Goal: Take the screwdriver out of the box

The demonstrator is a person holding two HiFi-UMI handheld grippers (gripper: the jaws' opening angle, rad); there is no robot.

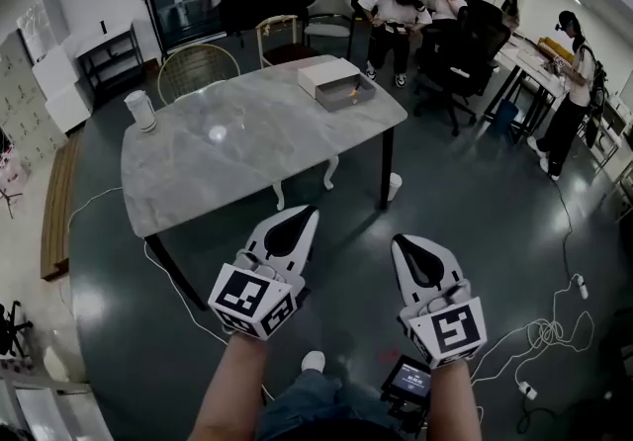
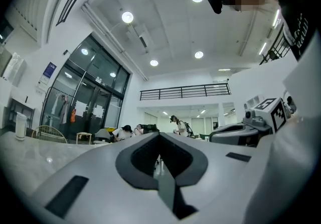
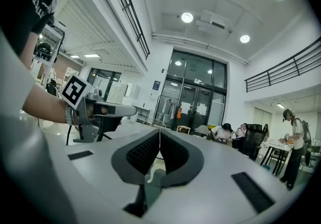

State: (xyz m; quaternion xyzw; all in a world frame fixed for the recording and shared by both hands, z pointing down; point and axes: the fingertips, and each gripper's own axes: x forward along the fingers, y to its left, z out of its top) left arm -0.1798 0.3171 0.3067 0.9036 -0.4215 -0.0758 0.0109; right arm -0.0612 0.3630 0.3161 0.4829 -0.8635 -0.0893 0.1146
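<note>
Screwdriver: too small to make out for certain; a small orange thing (image 1: 348, 86) lay inside the box, and nothing more of it could be read.
Box: a low box (image 1: 324, 76), its white part toward the far edge and its open grey part facing the near side, sat by the far right corner of the surface.
Box contents: only the orange speck showed against the grey inside.
Surface: a pale, marbled top (image 1: 227, 162) on dark legs, bare across its middle.
White container: an upright white cylinder (image 1: 141, 110) stood at the left edge of the surface, well apart from the box; its inside could not be seen.
Left tongs: the left tongs (image 1: 305, 217) were closed with nothing between them, held over the dark floor short of the near edge of the surface.
Right tongs: the right tongs (image 1: 404, 244) were closed as well and empty, beside the left pair and also short of the near edge.
Beyond the far edge: chairs (image 1: 198, 68) stood there, and people (image 1: 394, 12) sat farther back.
</note>
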